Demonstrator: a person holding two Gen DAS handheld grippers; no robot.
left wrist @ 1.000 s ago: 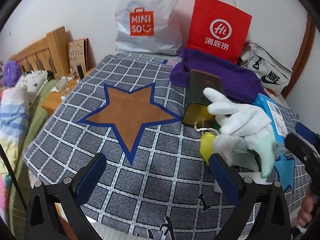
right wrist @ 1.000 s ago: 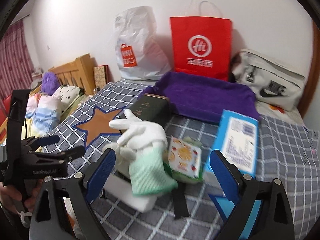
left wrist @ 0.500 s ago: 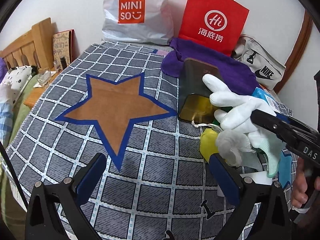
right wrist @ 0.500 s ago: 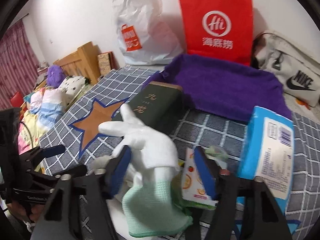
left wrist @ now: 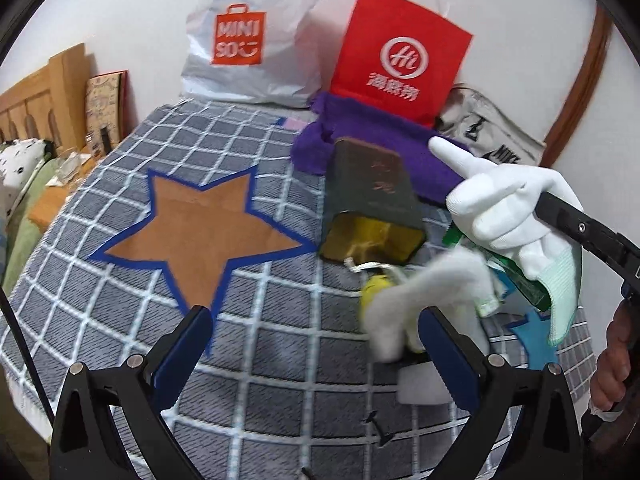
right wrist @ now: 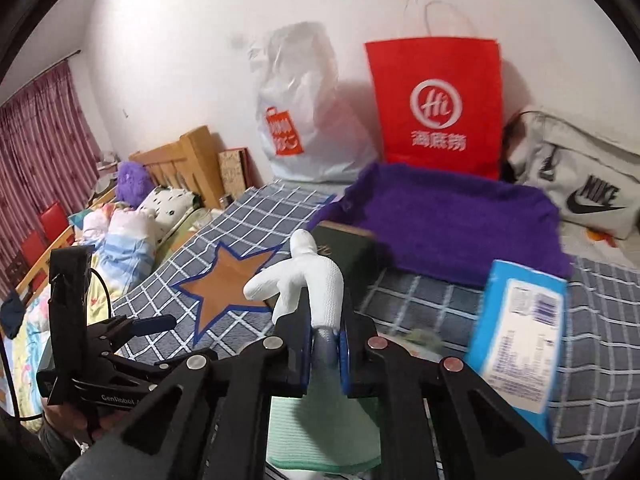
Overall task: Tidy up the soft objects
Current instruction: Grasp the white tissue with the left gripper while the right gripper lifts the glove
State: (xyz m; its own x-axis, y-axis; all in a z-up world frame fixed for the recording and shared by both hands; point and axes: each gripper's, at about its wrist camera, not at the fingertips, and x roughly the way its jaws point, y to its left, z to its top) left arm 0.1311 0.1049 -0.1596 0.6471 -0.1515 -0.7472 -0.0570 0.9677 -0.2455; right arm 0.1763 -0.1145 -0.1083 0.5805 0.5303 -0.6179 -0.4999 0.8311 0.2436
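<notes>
A white knit glove [right wrist: 316, 284] with a mint-green cuff is clamped in my right gripper [right wrist: 325, 350], lifted above the checked cloth; it also shows in the left wrist view [left wrist: 508, 204], held at the right. A second white glove [left wrist: 424, 292], blurred, lies on the table under it, beside a yellow object [left wrist: 374, 288]. My left gripper [left wrist: 316, 344] is open and empty, low over the cloth, left of the second glove. A purple fuzzy tray [right wrist: 452, 220] sits at the back, also seen from the left wrist [left wrist: 356, 132].
A dark green box [left wrist: 372, 196] lies in front of the tray. A blue packet [right wrist: 520, 328] stands at the right. A MINISO bag [left wrist: 252, 48], a red paper bag [left wrist: 400, 60] and a Nike bag [right wrist: 580, 184] line the wall. A bed [right wrist: 120, 224] is at the left.
My right gripper has shut on the white glove and lifted it off the pile. The second glove under it has shifted. The left gripper stays open.
</notes>
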